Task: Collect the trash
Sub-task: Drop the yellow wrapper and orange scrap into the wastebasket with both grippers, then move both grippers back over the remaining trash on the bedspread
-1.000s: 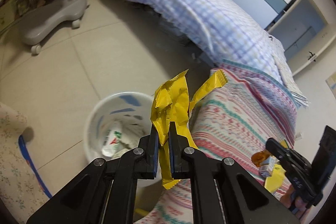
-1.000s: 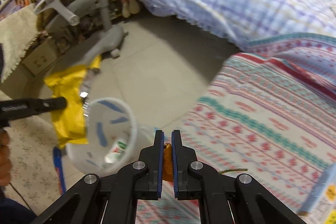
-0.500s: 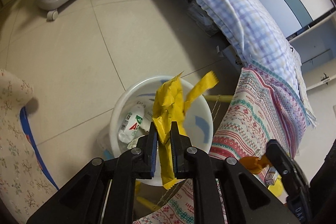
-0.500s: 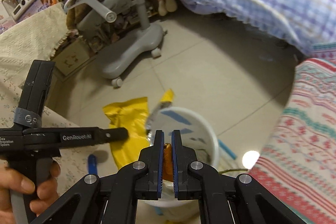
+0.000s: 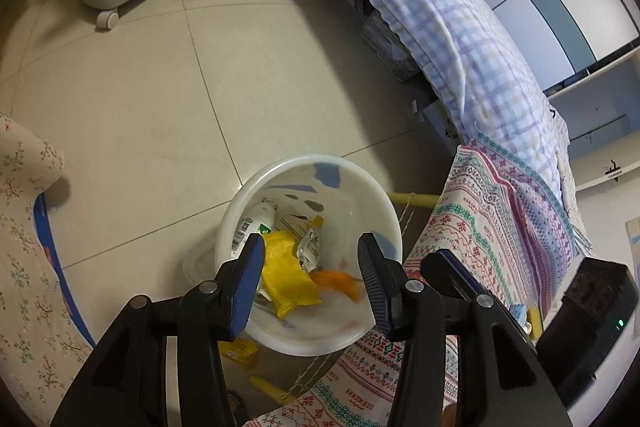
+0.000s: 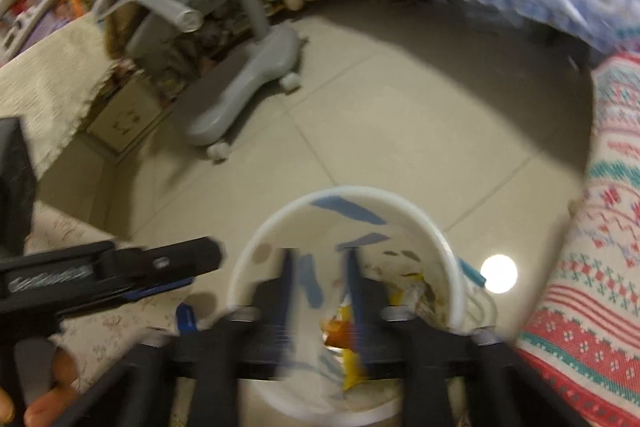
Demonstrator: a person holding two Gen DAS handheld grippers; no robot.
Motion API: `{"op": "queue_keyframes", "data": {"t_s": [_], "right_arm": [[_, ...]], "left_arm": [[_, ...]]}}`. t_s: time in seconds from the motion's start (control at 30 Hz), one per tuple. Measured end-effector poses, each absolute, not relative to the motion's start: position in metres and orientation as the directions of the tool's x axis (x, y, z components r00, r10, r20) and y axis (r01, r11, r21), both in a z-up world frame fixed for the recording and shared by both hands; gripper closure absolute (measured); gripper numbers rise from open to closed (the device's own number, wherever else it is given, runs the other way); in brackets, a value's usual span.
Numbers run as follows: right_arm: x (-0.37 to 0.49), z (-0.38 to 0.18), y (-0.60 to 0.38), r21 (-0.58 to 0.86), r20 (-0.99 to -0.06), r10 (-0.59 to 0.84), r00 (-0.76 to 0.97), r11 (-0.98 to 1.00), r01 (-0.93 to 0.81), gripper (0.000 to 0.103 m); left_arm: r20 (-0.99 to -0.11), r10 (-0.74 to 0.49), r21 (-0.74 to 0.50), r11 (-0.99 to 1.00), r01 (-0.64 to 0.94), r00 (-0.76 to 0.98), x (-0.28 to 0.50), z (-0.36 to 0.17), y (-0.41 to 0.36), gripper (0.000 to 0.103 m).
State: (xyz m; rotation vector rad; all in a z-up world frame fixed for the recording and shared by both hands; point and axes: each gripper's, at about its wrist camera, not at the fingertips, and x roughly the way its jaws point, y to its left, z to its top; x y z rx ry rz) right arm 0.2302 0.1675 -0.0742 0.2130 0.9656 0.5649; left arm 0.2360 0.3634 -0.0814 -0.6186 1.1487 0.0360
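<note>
Both claws over the bin (image 5: 390, 211), both spread wide and empty. Left claw (image 5: 311, 283) hangs right above the mouth; right claw (image 6: 318, 291) is blurred but its fingers are clearly apart, above the near rim.

Trash is inside: yellow wrapper (image 5: 290, 277) lying on the bottom, orange scrap (image 5: 338, 281) beside it, streaked, so likely mid-fall. Also a small bottle (image 5: 256, 223) and a silver wrapper (image 5: 310, 247) in there.

Step in hand, as I read it: release over bin, then clear out. To do it well:
- keep both claws wide until nothing clings to the pads; thin film tends to stick
- lift straight up before swinging sideways, so a finger doesn't hook the rim and tip the bin, which looks light
- the claws are close side by side here, so pull them apart on separate paths
- bin sits tight against the striped blanket (image 5: 492, 227); avoid snagging the cloth on the way back

Yellow pack (image 5: 240, 347) on the floor just outside the bin, maybe a next pick
</note>
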Motion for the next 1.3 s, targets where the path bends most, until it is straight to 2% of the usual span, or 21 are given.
{"op": "queue_keyframes", "data": {"t_s": [0.03,0.43,0.73,0.9,1.0,1.13,1.3], "right_arm": [[0.230,-0.075,0.164,0.416,-0.714,0.537,0.449,0.842,-0.345,0.053],[0.189,-0.057,0.101,0.375,-0.709,0.504,0.493,0.862,-0.342,0.053],[0.137,-0.041,-0.004,0.284,-0.763,0.368,0.532,0.929,-0.237,0.052],[0.109,-0.019,-0.092,0.268,-0.756,0.277,0.594,0.958,-0.105,0.051],[0.092,-0.003,-0.155,0.278,-0.721,0.199,0.664,0.961,0.014,0.043],[0.073,0.002,-0.232,0.335,-0.678,0.107,0.728,0.925,0.177,0.043],[0.063,-0.022,-0.302,0.452,-0.699,0.083,0.710,0.821,0.348,0.043]], "left_arm": [[-0.858,-0.282,-0.440,0.835,-0.330,0.429,0.236,-0.081,0.362,0.052],[-0.853,-0.266,-0.411,0.873,-0.262,0.450,0.237,-0.064,0.335,0.052],[-0.837,-0.303,-0.409,0.900,-0.152,0.455,0.238,-0.037,0.268,0.052],[-0.831,-0.343,-0.407,0.911,-0.059,0.437,0.236,-0.026,0.209,0.052],[-0.833,-0.356,-0.393,0.919,-0.001,0.423,0.233,-0.022,0.172,0.052],[-0.845,-0.365,-0.365,0.928,0.076,0.390,0.230,-0.024,0.116,0.052],[-0.856,-0.376,-0.342,0.926,0.157,0.356,0.223,-0.030,0.051,0.052]]}}
